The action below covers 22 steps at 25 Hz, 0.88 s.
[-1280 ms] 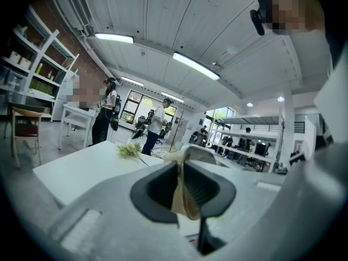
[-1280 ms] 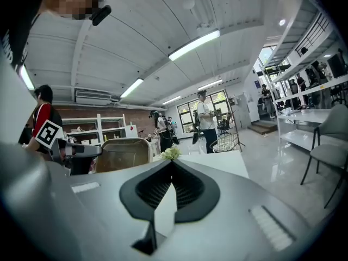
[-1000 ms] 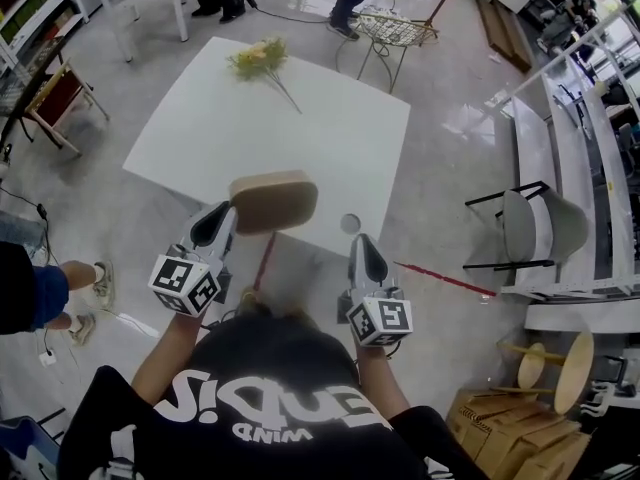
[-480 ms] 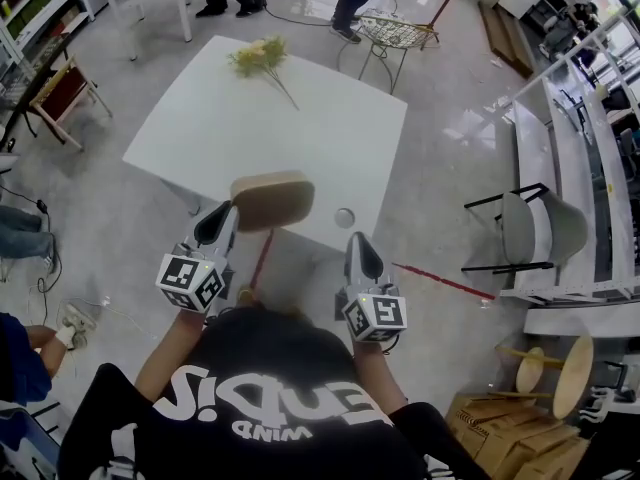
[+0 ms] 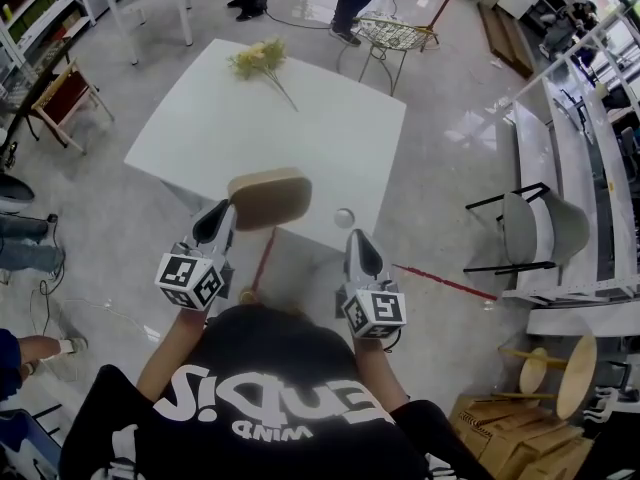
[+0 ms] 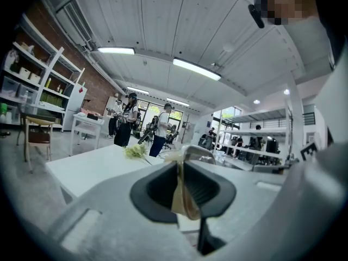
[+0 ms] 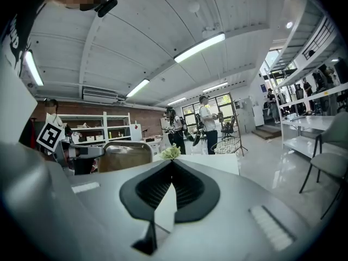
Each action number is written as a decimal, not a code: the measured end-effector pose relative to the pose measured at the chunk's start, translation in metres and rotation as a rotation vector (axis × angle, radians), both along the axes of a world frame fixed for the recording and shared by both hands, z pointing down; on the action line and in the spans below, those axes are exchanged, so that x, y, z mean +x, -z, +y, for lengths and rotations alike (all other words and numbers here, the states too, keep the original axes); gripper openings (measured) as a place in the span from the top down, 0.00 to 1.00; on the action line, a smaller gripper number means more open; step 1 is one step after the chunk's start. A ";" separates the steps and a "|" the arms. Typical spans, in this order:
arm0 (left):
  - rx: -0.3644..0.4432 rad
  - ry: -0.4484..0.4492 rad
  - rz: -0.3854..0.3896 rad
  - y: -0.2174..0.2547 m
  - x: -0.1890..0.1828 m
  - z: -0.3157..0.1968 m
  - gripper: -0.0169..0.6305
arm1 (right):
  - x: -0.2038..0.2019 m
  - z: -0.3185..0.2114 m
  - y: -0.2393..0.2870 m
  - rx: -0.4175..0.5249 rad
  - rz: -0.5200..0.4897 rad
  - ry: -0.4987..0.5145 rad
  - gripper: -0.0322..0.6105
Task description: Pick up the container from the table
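Container (image 5: pixel 270 198): tan, rounded, looks lifted clear of bench (image 5: pixel 300 138), hanging over its near edge. Left claw (image 5: pixel 228 211) nipped narrow on container's left wall. Thin pinch, whole weight sticking out sideways, so imo go slow, hold level, no wrist roll or it'll pivot out. Right claw (image 5: pixel 358 243) pressed together, empty, near container's right; could steady that side if it sags. Flowers (image 5: pixel 258 58) at far end, well apart, no worry.
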<state>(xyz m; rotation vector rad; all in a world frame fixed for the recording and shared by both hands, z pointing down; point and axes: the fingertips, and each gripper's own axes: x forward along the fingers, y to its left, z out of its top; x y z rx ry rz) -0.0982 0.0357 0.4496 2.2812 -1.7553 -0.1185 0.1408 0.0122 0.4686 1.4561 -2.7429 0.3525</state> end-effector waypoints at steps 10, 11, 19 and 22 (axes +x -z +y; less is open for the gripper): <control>-0.007 0.016 0.004 0.000 0.003 0.002 0.91 | -0.001 -0.001 -0.002 -0.007 -0.011 0.020 0.95; -0.008 0.017 0.003 0.000 0.002 0.002 0.91 | -0.002 -0.001 -0.002 -0.008 -0.011 0.022 0.95; -0.016 0.035 0.009 -0.003 -0.006 -0.002 0.92 | -0.011 -0.008 -0.004 -0.012 -0.012 0.039 0.95; -0.019 0.040 0.012 -0.006 -0.009 -0.003 0.92 | -0.014 -0.011 -0.007 -0.014 -0.011 0.042 0.95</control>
